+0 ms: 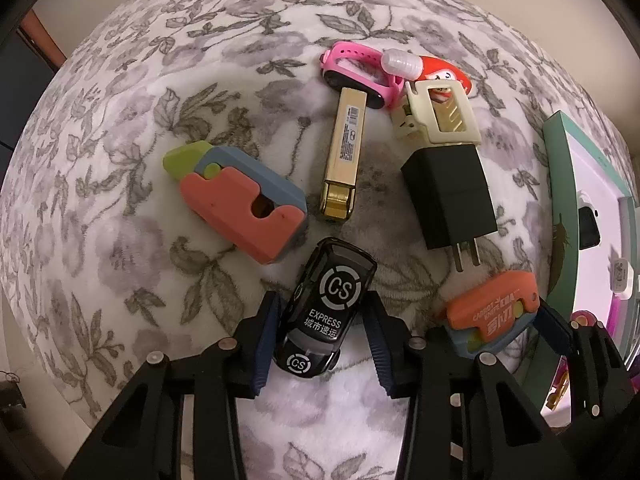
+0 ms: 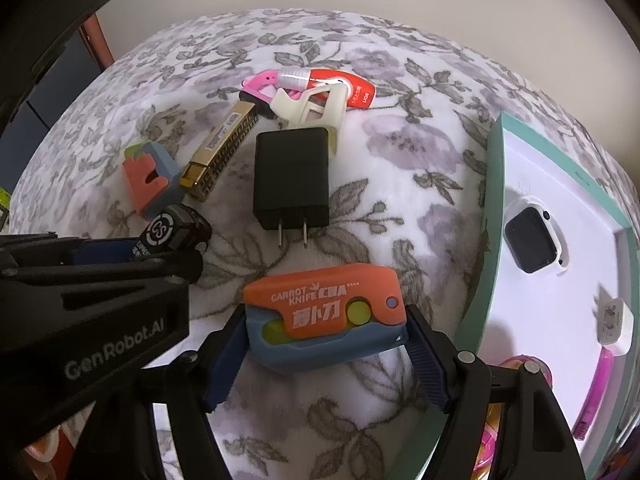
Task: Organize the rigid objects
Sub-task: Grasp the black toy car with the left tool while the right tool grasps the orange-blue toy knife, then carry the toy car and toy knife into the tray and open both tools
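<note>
A black toy car marked "CS EXPRESS" lies on the floral blanket between the fingers of my left gripper. The left pad is at the car's side and a thin gap shows at the right pad. In the right wrist view, my right gripper is shut on an orange and blue carrot knife toy, one pad on each end. Beyond lie a black plug charger, a gold lighter, a second carrot knife toy, a pink watch band and a cream clip.
A teal-rimmed white box stands at the right and holds a white-cased watch and a small white plug. A red item lies behind the pink band. The blanket's edge drops off at the left.
</note>
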`<state>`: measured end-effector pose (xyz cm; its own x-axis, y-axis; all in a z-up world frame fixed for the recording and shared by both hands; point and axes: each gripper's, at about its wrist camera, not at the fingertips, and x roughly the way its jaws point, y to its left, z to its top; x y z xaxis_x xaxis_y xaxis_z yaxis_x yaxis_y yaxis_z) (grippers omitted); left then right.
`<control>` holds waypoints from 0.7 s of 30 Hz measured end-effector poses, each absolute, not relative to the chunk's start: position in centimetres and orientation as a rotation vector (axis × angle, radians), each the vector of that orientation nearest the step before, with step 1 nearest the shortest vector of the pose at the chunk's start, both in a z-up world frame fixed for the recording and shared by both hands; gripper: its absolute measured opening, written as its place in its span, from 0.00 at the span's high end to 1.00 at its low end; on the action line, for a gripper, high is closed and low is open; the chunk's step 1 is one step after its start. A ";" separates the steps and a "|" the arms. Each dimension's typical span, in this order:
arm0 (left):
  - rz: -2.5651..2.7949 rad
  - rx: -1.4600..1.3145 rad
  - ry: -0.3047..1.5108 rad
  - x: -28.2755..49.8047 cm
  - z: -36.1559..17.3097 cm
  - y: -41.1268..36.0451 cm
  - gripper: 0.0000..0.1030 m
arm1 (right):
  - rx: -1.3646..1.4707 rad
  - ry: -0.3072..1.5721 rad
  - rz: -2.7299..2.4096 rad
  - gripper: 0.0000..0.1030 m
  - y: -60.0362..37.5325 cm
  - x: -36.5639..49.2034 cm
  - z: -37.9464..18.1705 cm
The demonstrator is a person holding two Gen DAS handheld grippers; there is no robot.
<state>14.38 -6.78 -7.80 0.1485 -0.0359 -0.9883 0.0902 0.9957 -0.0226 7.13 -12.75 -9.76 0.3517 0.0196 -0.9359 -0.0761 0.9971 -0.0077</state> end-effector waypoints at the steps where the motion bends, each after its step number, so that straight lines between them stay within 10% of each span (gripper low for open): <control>1: -0.091 0.047 1.416 14.1 -7.4 -6.4 0.57 | -0.053 1.211 0.061 0.26 -12.7 7.0 -9.7; 21: -0.073 -0.008 1.235 12.3 -0.8 -3.4 0.58 | 0.011 1.159 0.062 0.27 -14.5 6.5 -5.8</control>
<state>12.31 -3.37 -0.78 0.3270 -0.0604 -0.9431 0.0512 0.9976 -0.0461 6.49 -14.51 -5.78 0.3988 0.0551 -0.9154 -0.0435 0.9982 0.0411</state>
